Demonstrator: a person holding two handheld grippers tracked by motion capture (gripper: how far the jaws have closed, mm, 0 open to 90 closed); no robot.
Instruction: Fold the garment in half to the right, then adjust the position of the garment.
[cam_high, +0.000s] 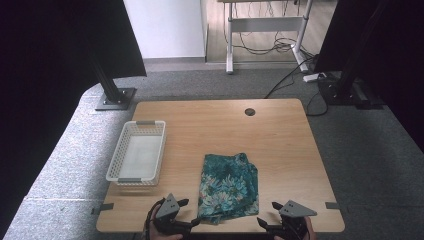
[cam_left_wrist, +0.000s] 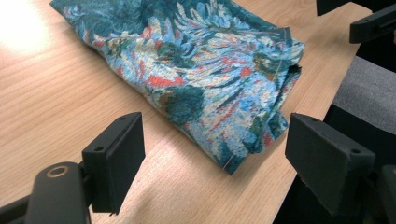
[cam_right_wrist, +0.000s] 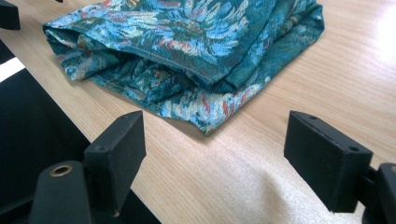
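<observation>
Wooden counter (cam_high: 280, 135) carries the folded teal floral cloth (cam_high: 228, 186); your left hand-held gripper (cam_high: 191, 212) and right hand-held gripper (cam_high: 266, 213), both spread and empty, flank its near corners: pinch every layer.

Hands: in the high view the person's hands are cut off by the bottom edge; the forearms stay outside the picture.
Left gripper (cam_high: 191, 211): its lower body is cut by the same bottom edge.
Right gripper (cam_high: 267, 212): also cut at the bottom edge.
Folded cloth (cam_left_wrist: 196, 65): in the left gripper view the top edge cuts its far part; in the right gripper view (cam_right_wrist: 187, 51) the top edge cuts it too.
Inside of the cloth folds: hidden under the upper layer.
Basket (cam_high: 116, 162): the mesh pattern is too small to tell.
</observation>
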